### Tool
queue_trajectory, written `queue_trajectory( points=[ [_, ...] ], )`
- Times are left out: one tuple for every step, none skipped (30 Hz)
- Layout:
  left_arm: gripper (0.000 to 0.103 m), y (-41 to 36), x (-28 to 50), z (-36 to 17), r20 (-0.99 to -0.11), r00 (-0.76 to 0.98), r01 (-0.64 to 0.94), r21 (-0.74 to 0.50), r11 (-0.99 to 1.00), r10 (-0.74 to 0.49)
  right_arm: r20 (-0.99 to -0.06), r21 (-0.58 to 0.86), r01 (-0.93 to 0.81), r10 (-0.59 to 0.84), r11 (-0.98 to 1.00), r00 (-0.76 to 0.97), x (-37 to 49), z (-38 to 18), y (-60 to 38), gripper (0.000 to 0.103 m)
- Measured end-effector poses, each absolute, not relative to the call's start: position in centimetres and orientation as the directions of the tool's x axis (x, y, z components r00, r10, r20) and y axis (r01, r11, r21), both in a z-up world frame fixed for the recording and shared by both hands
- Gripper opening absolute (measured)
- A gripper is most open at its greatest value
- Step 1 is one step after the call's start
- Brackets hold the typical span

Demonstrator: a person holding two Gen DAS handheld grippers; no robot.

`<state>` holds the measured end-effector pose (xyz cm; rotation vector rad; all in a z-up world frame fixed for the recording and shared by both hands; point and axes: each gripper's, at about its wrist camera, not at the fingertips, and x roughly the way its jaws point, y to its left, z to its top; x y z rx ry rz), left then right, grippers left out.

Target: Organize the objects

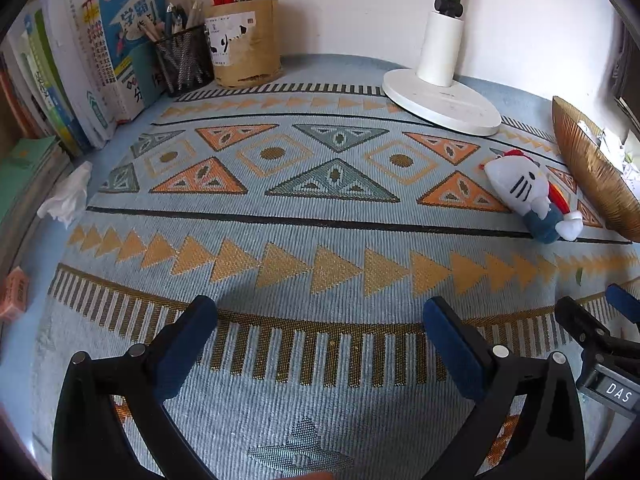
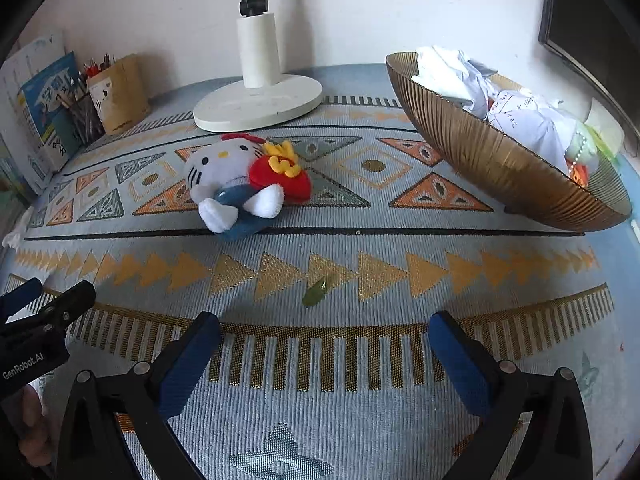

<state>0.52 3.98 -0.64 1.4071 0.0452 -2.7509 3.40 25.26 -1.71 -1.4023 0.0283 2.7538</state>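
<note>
1. At the far left, a row of books stands on edge against the wall; a crumpled tissue lies loose beside them on the patterned cloth that covers the worktop. It sits near the cloth's left edge, so a sweeping reach could nudge it off.
2. Next come a mesh pen cup and a tan pen holder, touching each other at the back. Both are full of upright pens; a knock from an arm going past would likely tip them.
3. The left hand-held gripper hangs over bare cloth, released, with nothing between its jaws.
4. The white lamp base stands mid-back, its post rising out of view. A lift of the toy straight upward risks striking it.
5. The plush cat toy, probably the next thing to tidy, lies on its side just in front of the lamp base and well apart from both grippers. Soft and lumpy, it could slip from a shallow pinch.
6. The right hand-held gripper is spread wide and empty; a small green leaf lies just ahead of it.
7. At the right, the gold ribbed bowl is heaped with crumpled paper, so anything added may roll out.
</note>
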Motion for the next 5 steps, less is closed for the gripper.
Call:
queue_trajectory(
  points=[
    [0.103,3.98,0.54,-0.68,-0.811,-0.584,0.059,-0.003,-0.998,-0.032,-0.809,-0.007,-0.054,0.037,-0.999,-0.587,3.38,-1.69,25.28,0.103],
    [0.103,3.95,0.52,-0.66,-0.811,-0.585,0.059,-0.002,-0.998,-0.033,-0.808,-0.007,-0.054,0.037,-0.999,-0.587,3.4,-1.71,25.3,0.103],
    [0.103,3.97,0.52,-0.69,-0.811,-0.584,0.06,-0.003,-0.998,-0.032,-0.809,-0.007,-0.054,0.037,-0.999,-0.587,3.4,-1.7,25.3,0.103],
    [0.103,3.98,0.53,-0.67,-0.811,-0.584,0.06,-0.001,-0.998,-0.034,-0.809,-0.007,-0.054,0.037,-0.999,-0.587,3.39,-1.69,25.3,0.103],
    [0.103,4.03,0.51,-0.66,-0.811,-0.584,0.06,0.0,-0.998,-0.035,-0.809,-0.007,-0.054,0.037,-0.999,-0.587,3.4,-1.7,25.31,0.103]
  ],
)
